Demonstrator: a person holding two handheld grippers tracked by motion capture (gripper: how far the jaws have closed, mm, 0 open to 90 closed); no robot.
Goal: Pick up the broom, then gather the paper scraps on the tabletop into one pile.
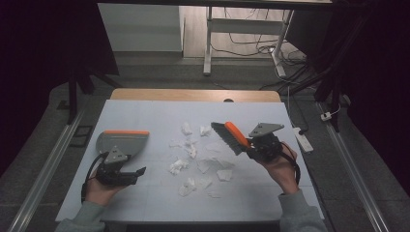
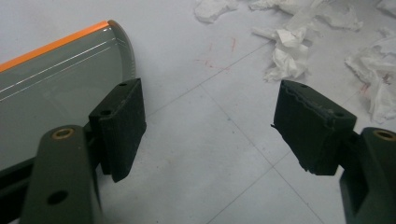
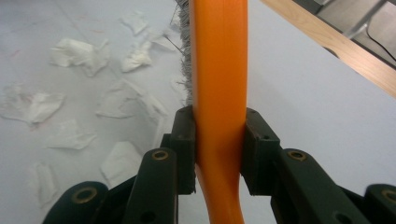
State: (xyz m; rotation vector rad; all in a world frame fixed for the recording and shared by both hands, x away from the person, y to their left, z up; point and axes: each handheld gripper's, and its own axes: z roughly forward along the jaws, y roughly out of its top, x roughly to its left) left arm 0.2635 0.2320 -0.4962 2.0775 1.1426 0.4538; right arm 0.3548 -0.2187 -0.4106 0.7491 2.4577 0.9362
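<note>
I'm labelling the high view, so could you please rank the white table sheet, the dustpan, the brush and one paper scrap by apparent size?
1. White table sheet, by far the largest.
2. Dustpan.
3. Brush, somewhat smaller than the dustpan; it is held above the sheet, nearer the camera, so this gap is unsure.
4. Paper scrap, smallest.

High view: fixed above the person's side, faced forward and down, far enough to take in the whole white desk [image 1: 145, 203] and the floor beyond. Left gripper view: rode low on the left gripper [image 2: 210, 130], looked along its jaws, close over the desk, dustpan [image 2: 56, 88] at its left. Right gripper view: rode on the right gripper [image 3: 219, 149], looked along the brush [image 3: 219, 70] toward the desk's far edge. All three shared the scattered paper scraps [image 1: 191, 150]
</note>
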